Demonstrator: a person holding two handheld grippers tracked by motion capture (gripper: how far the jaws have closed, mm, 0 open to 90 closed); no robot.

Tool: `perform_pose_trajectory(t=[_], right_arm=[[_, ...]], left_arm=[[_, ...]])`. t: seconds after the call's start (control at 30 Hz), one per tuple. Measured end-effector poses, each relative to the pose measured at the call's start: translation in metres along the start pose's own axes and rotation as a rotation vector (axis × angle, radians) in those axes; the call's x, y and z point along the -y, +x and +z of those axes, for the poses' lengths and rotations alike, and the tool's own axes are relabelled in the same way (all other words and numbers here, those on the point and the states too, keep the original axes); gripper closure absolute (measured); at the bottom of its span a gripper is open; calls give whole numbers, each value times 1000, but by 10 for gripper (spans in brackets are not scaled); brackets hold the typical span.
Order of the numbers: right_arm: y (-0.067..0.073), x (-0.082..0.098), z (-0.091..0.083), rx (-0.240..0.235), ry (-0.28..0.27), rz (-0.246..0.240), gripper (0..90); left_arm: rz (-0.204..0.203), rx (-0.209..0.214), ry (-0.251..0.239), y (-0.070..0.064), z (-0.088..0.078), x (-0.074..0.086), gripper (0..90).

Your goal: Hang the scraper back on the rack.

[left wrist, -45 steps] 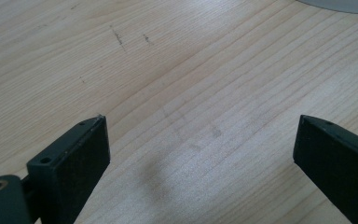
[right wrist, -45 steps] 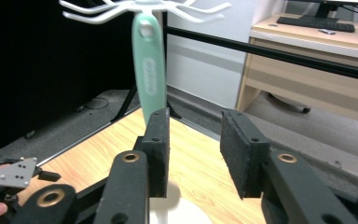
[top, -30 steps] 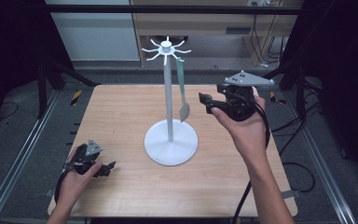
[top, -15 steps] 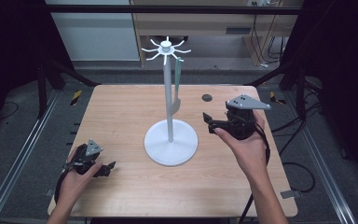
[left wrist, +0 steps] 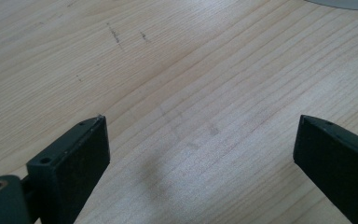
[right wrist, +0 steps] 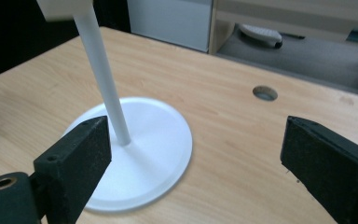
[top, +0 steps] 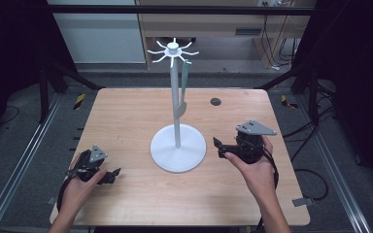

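A white stand with a round base (top: 178,154) and a thin pole rises at the middle of the wooden table (top: 126,116). From a spoke of its top hub (top: 173,47) hangs a green-handled utensil (top: 183,92). My right gripper (top: 218,148) sits low just right of the base, pointing at it. Its jaws have just been opening and stand wide with nothing between them. The right gripper view shows that gripper (right wrist: 196,122) facing the base (right wrist: 149,154) and pole (right wrist: 107,88). My left gripper (top: 111,175) rests at the front left, open over bare wood (left wrist: 201,120).
A small round hole (top: 215,101) (right wrist: 265,93) lies in the tabletop behind the right gripper. Black frame posts (top: 43,82) stand at the table's back corners. Cables and a shelf unit sit on the floor beyond the far edge.
My right hand has come down from beside the hanging utensil to just above the table next to the stand's base, and its jaws have spread wider. The left hand has stayed put.
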State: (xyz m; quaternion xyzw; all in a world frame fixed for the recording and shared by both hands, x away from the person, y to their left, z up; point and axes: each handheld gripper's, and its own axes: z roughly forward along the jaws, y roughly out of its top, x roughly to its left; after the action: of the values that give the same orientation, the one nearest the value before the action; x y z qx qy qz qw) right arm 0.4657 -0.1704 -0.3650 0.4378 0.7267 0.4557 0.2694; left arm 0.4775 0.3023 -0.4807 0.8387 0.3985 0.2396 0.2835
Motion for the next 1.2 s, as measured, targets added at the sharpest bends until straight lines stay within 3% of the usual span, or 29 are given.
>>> perform_pose_trajectory(t=[0.47, 1.2], right_arm=[[-3, 46, 15, 2, 85, 31, 80], [-18, 78, 36, 11, 133, 73, 84]], left_arm=[[2, -1, 2, 0, 0, 0, 33], [5, -1, 2, -1, 0, 0, 33]])
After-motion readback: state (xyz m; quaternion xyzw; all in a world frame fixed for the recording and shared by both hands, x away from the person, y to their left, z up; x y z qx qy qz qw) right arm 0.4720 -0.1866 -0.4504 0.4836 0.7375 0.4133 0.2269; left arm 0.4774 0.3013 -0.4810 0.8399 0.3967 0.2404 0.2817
